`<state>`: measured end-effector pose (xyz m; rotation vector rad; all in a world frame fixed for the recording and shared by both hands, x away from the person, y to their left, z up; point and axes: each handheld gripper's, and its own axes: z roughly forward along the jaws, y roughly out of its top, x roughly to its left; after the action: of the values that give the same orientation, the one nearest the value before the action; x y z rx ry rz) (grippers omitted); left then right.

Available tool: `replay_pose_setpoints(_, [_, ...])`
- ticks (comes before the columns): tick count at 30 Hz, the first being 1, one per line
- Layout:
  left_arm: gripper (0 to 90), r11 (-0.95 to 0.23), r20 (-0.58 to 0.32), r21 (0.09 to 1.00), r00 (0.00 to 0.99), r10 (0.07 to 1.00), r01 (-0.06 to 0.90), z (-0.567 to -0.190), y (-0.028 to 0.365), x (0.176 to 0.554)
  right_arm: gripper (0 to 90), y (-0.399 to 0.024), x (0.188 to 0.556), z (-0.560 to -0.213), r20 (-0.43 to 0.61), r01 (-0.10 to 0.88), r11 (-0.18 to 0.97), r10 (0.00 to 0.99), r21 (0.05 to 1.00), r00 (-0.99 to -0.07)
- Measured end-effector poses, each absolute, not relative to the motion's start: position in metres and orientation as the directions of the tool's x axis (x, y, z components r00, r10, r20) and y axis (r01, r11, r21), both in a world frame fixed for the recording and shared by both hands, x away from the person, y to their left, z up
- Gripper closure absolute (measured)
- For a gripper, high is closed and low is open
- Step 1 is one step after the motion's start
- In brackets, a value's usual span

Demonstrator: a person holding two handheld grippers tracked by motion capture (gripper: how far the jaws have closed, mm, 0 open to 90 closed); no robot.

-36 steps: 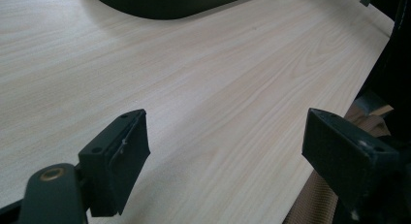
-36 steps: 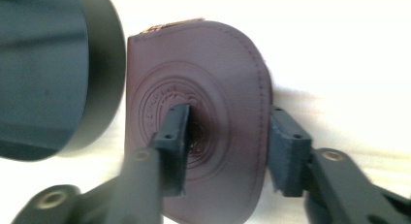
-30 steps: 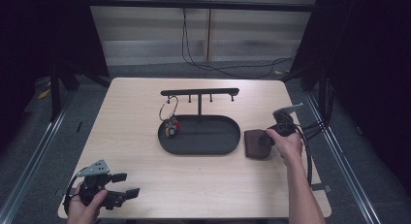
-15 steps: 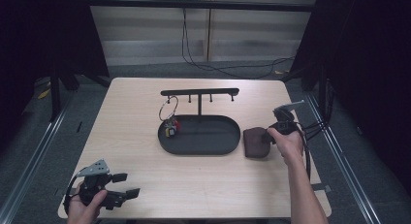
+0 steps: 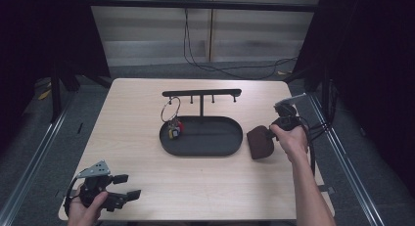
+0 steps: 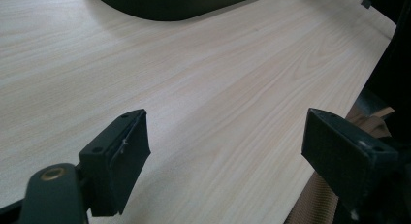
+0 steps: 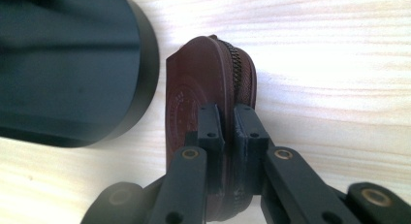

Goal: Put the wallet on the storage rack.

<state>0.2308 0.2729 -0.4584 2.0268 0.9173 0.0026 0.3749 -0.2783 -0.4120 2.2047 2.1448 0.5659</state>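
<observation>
Since the pale wooden surface [image 5: 147, 118] carries everything, it is taken first: the black oval metal tray [image 5: 222, 146], from which a T-shaped hanging rail rises, lies just to the left of the right claw [image 5: 270, 133], and its rounded end is seen close beside the held thing in the right gripper view. From the rail's left peg a silver key ring with small coloured tags [image 5: 171, 119] is hung, well beyond the tray's near rim from that claw.

The dark brown zipped leather pouch [image 7: 208, 88] is pinched by the right claw [image 7: 228, 115] near its lower end, the jaws being drawn almost together with only the pouch's thickness between them. It is held on edge, its zip seam turned up and to the right, its long axis running straight ahead of the claw and roughly parallel to the tray's near end. In the high view the pouch [image 5: 259, 143] is seen standing on or just over the surface, immediately right of the tray; whether it touches the wood cannot be told.

The left claw [image 5: 125, 187] is held wide open and empty at the near left corner, well apart from the tray. A carry to the tray would be judged a short sideways shift leftward for the right claw, which is far the nearer.
</observation>
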Motion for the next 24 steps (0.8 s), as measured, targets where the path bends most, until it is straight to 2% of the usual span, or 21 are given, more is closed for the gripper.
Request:
replay_pose_setpoints(10, [17.1, -0.338, -0.327, 0.721, 0.728, 0.603, 0.605, -0.459, 0.272, 0.231, 83.4, -0.278, 0.372, -0.406, 0.2, 0.968, -0.038, 0.98, 0.25, -0.014])
replay_pose_setpoints(15, [17.1, -0.342, -0.324, 0.722, 0.73, 0.602, 0.602, -0.459, 0.271, 0.231, 83.4, -0.271, 0.372, -0.392, 0.171, 0.968, -0.004, 0.984, 0.251, -0.041])
replay_pose_setpoints(24, [17.1, -0.343, -0.322, 0.723, 0.733, 0.6, 0.599, -0.458, 0.272, 0.23, 83.4, -0.256, 0.374, -0.378, 0.067, 0.975, 0.052, 0.995, 0.217, -0.068])
